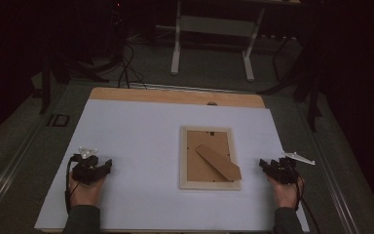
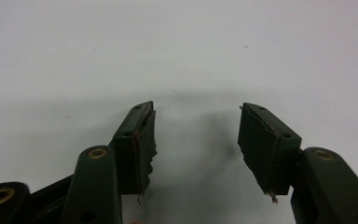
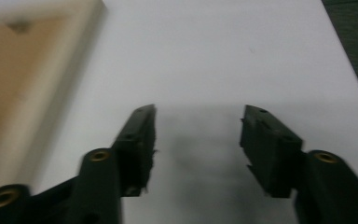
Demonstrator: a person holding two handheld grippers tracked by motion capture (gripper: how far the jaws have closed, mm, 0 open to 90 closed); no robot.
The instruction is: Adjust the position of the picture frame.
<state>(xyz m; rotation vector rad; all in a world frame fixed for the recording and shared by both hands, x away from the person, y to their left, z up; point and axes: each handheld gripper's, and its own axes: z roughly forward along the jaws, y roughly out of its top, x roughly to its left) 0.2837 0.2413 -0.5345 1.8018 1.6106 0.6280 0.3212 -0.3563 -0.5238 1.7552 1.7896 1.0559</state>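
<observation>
On the white worktop, near the middle and a little toward the right: picture frame, face down, pale wood border around a brown backing board, brown stand strut lying slantwise across that board. At the left, well apart from the frame: left claw, held in a hand that enters from the near edge, jaws spread wide, nothing between them, bare white surface beneath in the left gripper view. At the right, near the frame's right edge yet apart from it: right claw, likewise held in a hand, jaws released and wide, gripping nothing. To the left of its jaws in the right gripper view: blurred corner of the frame. Beyond the white sheet: strip of bare wood along the far edge.
</observation>
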